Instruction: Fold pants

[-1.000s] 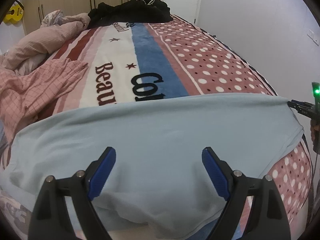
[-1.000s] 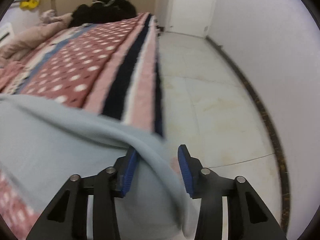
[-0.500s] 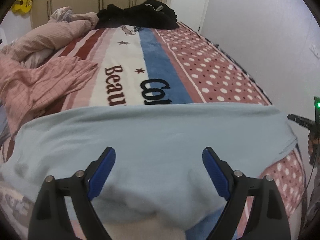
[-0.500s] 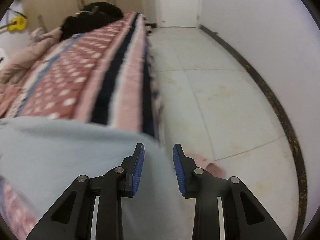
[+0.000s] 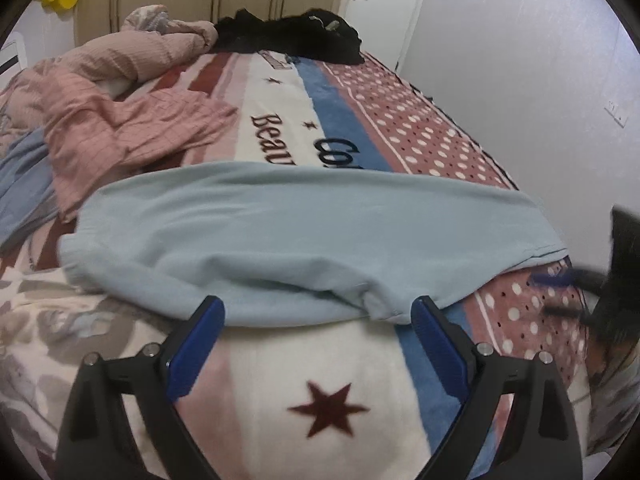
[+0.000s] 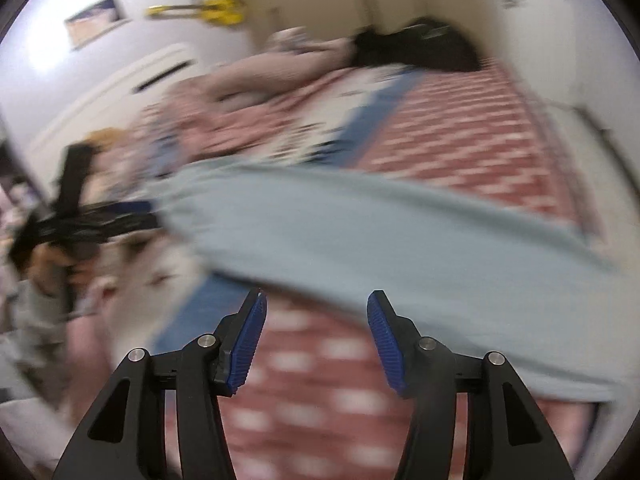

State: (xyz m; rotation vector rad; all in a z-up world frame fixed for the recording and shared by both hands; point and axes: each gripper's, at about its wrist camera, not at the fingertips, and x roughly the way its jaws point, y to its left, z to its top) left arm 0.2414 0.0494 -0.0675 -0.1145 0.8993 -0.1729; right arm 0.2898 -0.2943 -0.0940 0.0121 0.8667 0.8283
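Left gripper (image 5: 318,334) spread wide, empty, at near edge of light-blue pants (image 5: 304,236). Right gripper (image 6: 314,332) agape too, holding nothing, blurred view. Pants lie crosswise on patterned bed blanket (image 5: 420,140); pink quilt (image 5: 132,120) beyond.

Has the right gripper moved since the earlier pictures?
Yes. The right gripper has swung left: earlier it faced floor and door, now the bed, and it has opened.

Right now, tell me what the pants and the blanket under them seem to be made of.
Pants: likely soft matte knit, cotton jersey or fleece; they drape in rounded folds with a stitched hem. Blanket: probably plush synthetic fleece; fuzzy nap, printed star and lettering with soft edges.
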